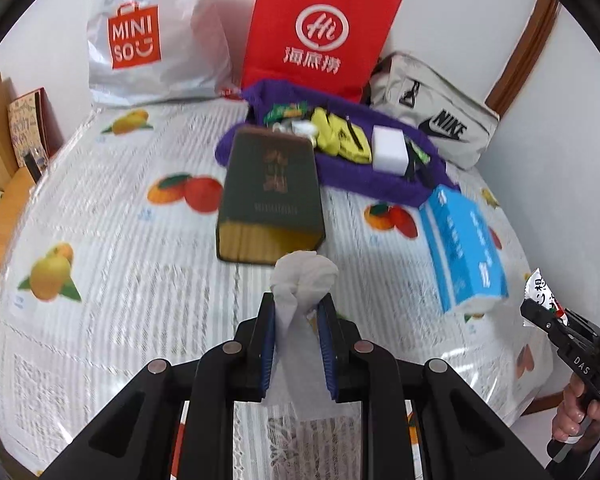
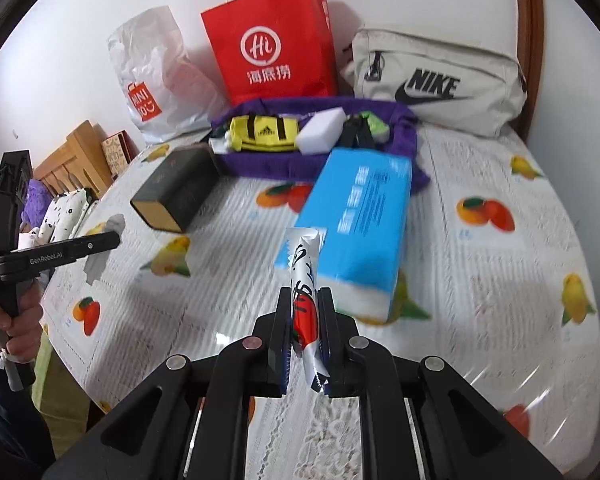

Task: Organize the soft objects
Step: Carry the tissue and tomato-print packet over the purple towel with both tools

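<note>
Surface: we see a round table (image 1: 100, 208) under a white cloth printed with oranges and lemons, pushed against a white wall.
Back row: we find a white plastic shopping bag (image 1: 152, 36), a red paper bag (image 1: 320, 28) and a beige pouch (image 1: 436, 120) with a black logo standing along the wall.
Purple cloth: we see a purple cloth (image 1: 372, 180) lying bunched in front of the red bag; on it rest a yellow sports bag (image 2: 264, 132), a white sponge block (image 1: 388, 148) and some small dark and green items we cannot make out.
Dark box: we see a dark green box (image 1: 272, 196) with gold edges lying on the table, its far end just touching the purple cloth.
Blue pack: we see a blue tissue pack (image 2: 360, 216) lying beside the cloth on the right, well apart from the box.
Left gripper: our left gripper (image 1: 296, 312) is pinching a crumpled white tissue (image 1: 304, 276), which bulges above the blue pads and hangs below them, clear of the table.
Right gripper: our right gripper (image 2: 306, 300) is clamped on a silver snack packet (image 2: 306, 276) with red and black print, held upright and off the table, in front of the blue pack.
Hands: we see a hand (image 2: 16, 320) wrapped round the left gripper's handle at the table edge.
</note>
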